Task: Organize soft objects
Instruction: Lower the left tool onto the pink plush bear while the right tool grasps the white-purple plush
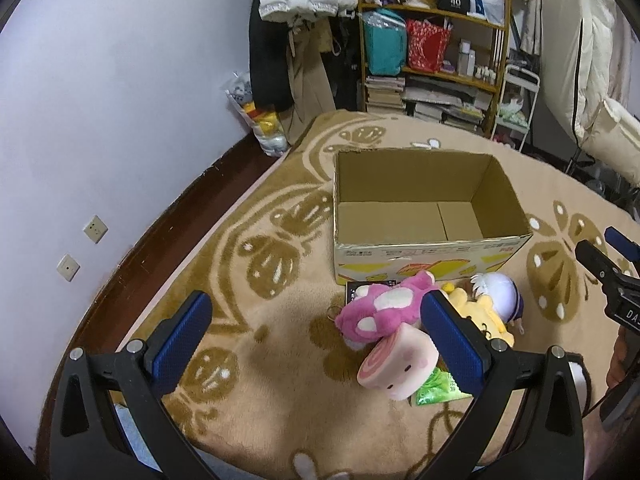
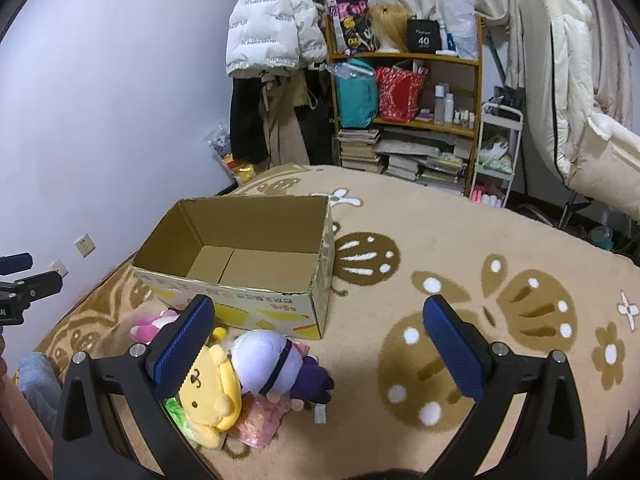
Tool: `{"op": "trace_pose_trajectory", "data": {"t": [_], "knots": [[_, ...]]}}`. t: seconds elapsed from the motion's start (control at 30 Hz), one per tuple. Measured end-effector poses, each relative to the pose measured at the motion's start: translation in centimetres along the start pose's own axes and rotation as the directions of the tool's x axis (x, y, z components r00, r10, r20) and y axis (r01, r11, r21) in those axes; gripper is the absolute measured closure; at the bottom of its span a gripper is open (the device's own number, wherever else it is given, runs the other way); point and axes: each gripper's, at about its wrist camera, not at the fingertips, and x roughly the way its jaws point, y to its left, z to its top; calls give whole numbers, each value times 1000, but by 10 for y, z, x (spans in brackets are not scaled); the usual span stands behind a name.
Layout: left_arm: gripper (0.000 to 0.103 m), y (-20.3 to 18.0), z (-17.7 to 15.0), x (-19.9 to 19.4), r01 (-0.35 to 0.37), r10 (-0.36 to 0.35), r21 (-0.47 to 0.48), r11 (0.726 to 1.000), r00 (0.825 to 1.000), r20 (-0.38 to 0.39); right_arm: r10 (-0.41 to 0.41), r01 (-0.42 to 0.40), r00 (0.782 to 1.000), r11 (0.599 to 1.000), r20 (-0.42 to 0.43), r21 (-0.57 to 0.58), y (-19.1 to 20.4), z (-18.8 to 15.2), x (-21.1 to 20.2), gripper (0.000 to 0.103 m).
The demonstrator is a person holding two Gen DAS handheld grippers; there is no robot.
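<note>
The cardboard box (image 1: 424, 216) stood open and empty on the patterned blanket (image 1: 280, 320), and the soft toys lay in a heap just in front of its near wall. None had gone in, so the sorting looked to be at its very start.

The left gripper (image 1: 316, 332) hung above the blanket with its fingers (image 1: 182, 336) wide apart and nothing between them. Under its right finger lay the pink plush (image 1: 380, 308), the swirl-roll cushion (image 1: 394, 364) leaning on it, and a green packet (image 1: 436, 390) beside that. The right gripper (image 2: 318, 344) was likewise spread wide and empty, its left finger over the yellow dog plush (image 2: 208, 396), which touched the white-haired doll (image 2: 268, 364).

The next move probably called for lowering one gripper over a single toy, closing gently on its bulk, and lifting it clear over the box's rim.
</note>
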Motion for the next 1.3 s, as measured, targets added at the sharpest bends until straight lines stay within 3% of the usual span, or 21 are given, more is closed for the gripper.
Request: {"op": "trace_pose_trajectory", "data": {"t": [0.23,0.57,0.87,1.2,1.3], "knots": [[0,-12,15,36,7,-5,27,1000,997,-83,36,-37,996,999,-87,-13,4,1,30,0],[0,-29,21,87,42,-31,48,998,979,-204,73,-76,977,997,-199,-7,9,-14,80,0],[0,-44,19,117,76,-53,67,995,955,-291,91,-99,957,995,-274,-13,13,-25,104,0],[0,-56,5,152,57,-9,114,992,924,-382,100,-113,938,993,-333,-19,14,-37,119,0],[0,-58,2,154,61,-16,107,992,922,-386,114,-119,934,993,-339,7,11,-38,120,0]]}}
